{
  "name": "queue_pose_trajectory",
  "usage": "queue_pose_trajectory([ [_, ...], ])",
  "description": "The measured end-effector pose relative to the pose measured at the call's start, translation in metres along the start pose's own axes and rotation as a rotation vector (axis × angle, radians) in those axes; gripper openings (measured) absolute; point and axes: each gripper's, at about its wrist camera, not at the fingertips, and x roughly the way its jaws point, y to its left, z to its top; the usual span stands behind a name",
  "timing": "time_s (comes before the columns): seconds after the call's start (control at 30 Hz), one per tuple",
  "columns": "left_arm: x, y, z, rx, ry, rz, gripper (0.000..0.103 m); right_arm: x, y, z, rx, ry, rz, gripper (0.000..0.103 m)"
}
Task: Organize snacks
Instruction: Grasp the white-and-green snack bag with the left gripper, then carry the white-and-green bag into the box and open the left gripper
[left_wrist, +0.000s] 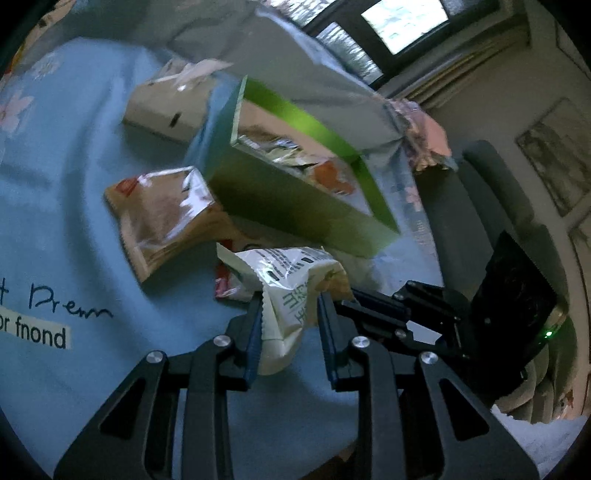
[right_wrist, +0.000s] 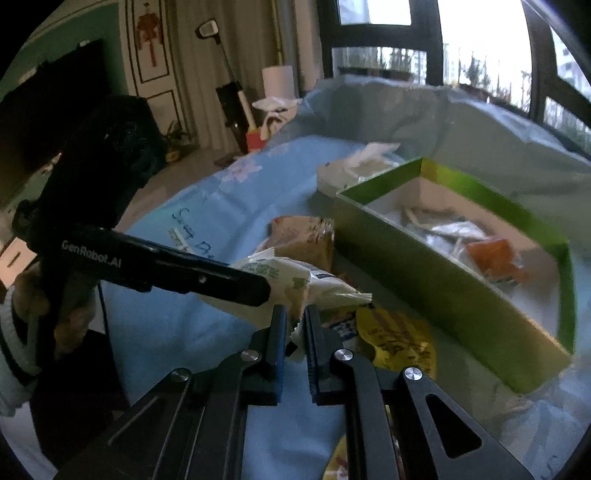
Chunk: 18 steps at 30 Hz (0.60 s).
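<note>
A white snack packet with green print is held between two hand-held grippers above a surface covered with a light blue cloth. The left gripper has its jaws set around one end of the packet, its blue pads pressing the crinkled film. The right gripper is nearly closed, pinching the packet's crimped seam at the other end. In the right wrist view the left gripper appears as a long black finger laid against the packet.

Just beyond stands an open green box with a white lining, already holding several wrappers, one of them orange. A tan foil snack bag lies on the cloth beside the box, and a yellow packet lies under the right gripper. A tissue box sits farther back.

The packet looks light, soft and slippery, probably with crushable contents. The flat sealed edge seems the safest hold; squeezing the puffed middle risks bursting or slipping.
</note>
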Motion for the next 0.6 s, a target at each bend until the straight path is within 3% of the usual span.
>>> queue_pose_trajectory([
  [0.3, -0.002, -0.029, 0.019, 0.077, -0.040, -0.038, 0.026, -0.034, -0.005, 0.014, -0.003, -0.089, -0.063, 0.011],
  [0.6, 0.014, -0.066, 0.075, 0.178, -0.101, -0.039, 0.026, -0.055, -0.038, 0.048, 0.027, -0.177, -0.133, 0.011],
])
